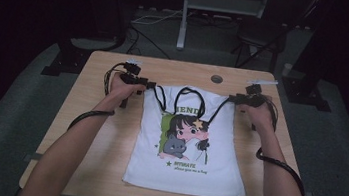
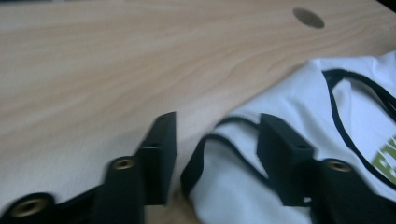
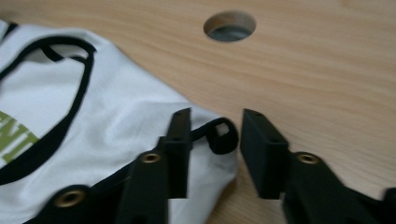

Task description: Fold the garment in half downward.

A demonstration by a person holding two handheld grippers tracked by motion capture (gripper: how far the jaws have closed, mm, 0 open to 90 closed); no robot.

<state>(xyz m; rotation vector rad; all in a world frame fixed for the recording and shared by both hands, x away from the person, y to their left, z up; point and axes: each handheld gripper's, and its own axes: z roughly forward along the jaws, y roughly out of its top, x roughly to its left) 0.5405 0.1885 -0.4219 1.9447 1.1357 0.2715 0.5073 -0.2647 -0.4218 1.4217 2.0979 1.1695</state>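
Observation:
A white sleeveless top (image 1: 185,177) with black trim and a cartoon print lies flat on the wooden table (image 1: 102,134), neckline away from me. My left gripper (image 1: 150,86) sits at the top's left shoulder strap (image 2: 198,161). In the left gripper view that gripper (image 2: 217,133) stands open, and the black-edged strap lies loose between the jaws. My right gripper (image 1: 233,99) is at the right shoulder strap. In the right gripper view it (image 3: 217,123) is open too, with the curled strap end (image 3: 223,136) in the gap and touching neither pad.
A round cable hole (image 1: 216,78) is in the table near its far edge, between the two grippers. Behind the table stand a white post base (image 1: 182,38) and a dark chair (image 1: 260,35). Black stand feet (image 1: 66,62) flank the far corners.

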